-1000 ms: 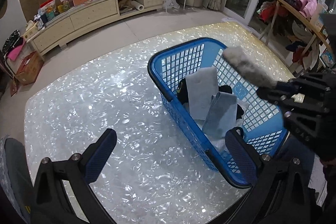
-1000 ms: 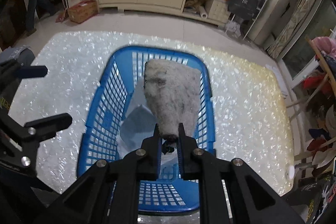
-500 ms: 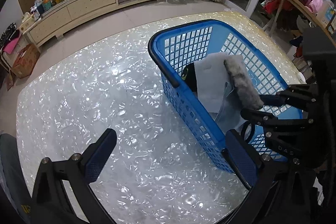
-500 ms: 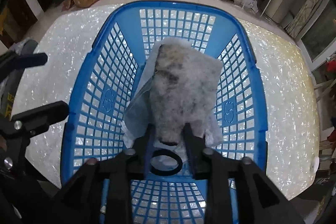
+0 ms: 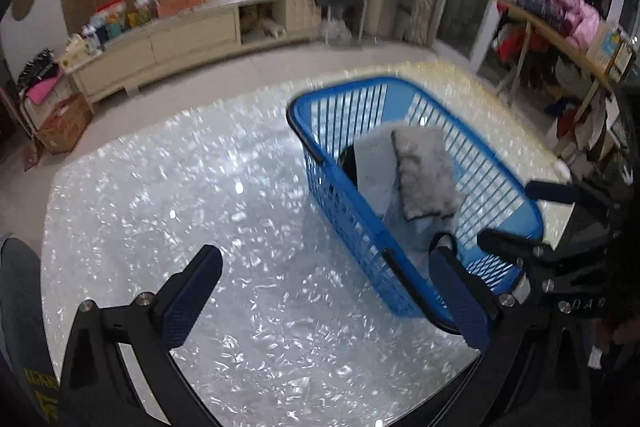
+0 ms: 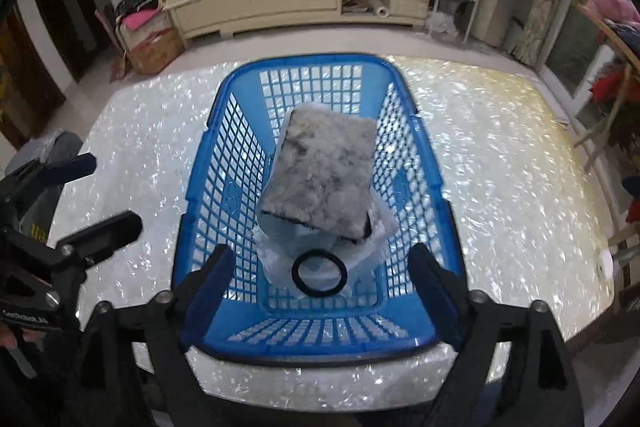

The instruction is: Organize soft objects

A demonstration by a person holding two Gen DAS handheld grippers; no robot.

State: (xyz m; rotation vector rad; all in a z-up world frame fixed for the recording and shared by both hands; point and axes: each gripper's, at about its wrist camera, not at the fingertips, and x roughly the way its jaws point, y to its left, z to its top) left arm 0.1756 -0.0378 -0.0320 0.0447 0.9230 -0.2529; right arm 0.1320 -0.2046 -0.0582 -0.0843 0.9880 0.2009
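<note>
A fuzzy grey pad [image 6: 320, 173] lies inside the blue plastic basket [image 6: 208, 211] on top of pale grey cloths [image 6: 280, 251], with a black ring [image 6: 319, 277] beside them. The pad also shows in the left wrist view [image 5: 426, 175] inside the basket [image 5: 344, 211]. My right gripper [image 6: 320, 291] is open and empty, just above the basket's near end. My left gripper [image 5: 320, 295] is open and empty over the pearly table, left of the basket. The right gripper shows in the left wrist view [image 5: 520, 219].
The basket stands on a shiny white mother-of-pearl table [image 5: 180, 195]. A long cream cabinet [image 6: 280, 3] with clutter runs along the far wall. A rack with pink and red clothes [image 5: 552, 11] stands at the right.
My right gripper lowered the grey pad into the basket, opened and let it go, then drew back. The left gripper stayed open beside the basket.
</note>
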